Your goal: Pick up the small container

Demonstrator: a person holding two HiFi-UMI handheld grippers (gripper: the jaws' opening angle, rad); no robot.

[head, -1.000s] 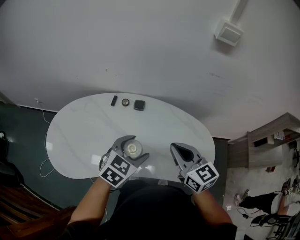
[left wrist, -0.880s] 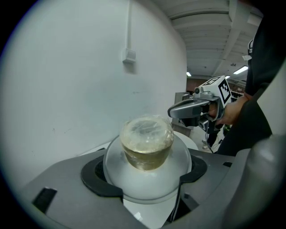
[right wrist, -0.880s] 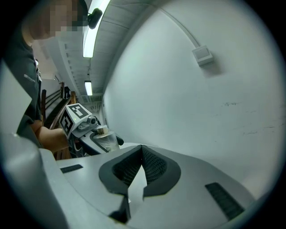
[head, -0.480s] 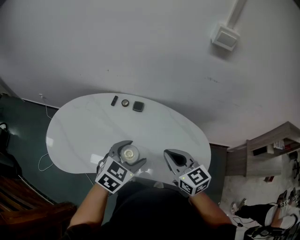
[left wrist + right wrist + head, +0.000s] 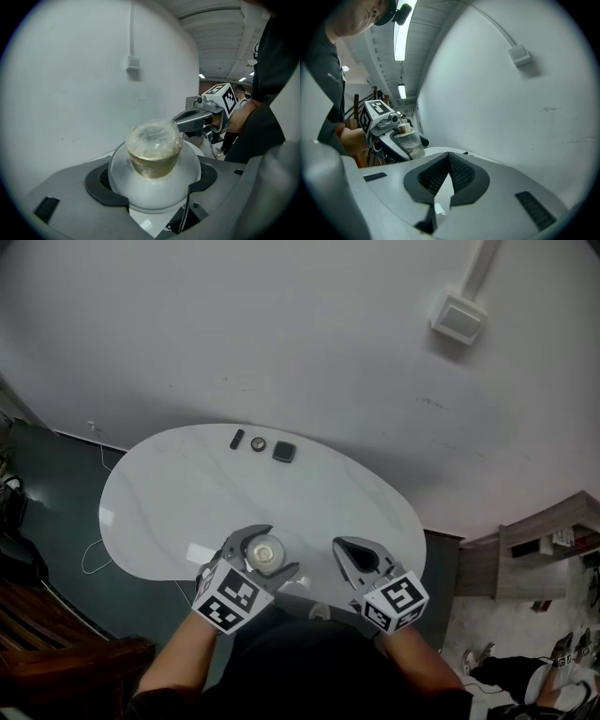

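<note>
A plain white wall [image 5: 281,324] fills most of the head view, with a boxed fitting [image 5: 457,317] high on it. Below it stands an oval white table [image 5: 178,493].

Over the table's near edge, close to the person, are the two tongs. The left gripper [image 5: 263,551] is clamped on the small container [image 5: 153,150], a clear lidded cup with a pale brownish fill and a wider frosted part seated between the pads. The right gripper view shows it carried clear of the tabletop. The right gripper [image 5: 352,551] hangs just beside it over the same edge. Its jaws are brought together tip to tip, with nothing between them.

Compared with a second ago, little has changed. The left tongs had the container then and keep it now, and both tongs have drifted slightly toward the table's near edge. The head camera has shifted a little too, so the whole table sits somewhat differently in the view. I judge the pick to be as good as done, with only a steady hold left to keep.

At the table's far edge, well apart from the tongs, lie a short black bar [image 5: 237,439], a small round disc [image 5: 258,443] and a black square piece [image 5: 284,451], in a row and untouched.
</note>
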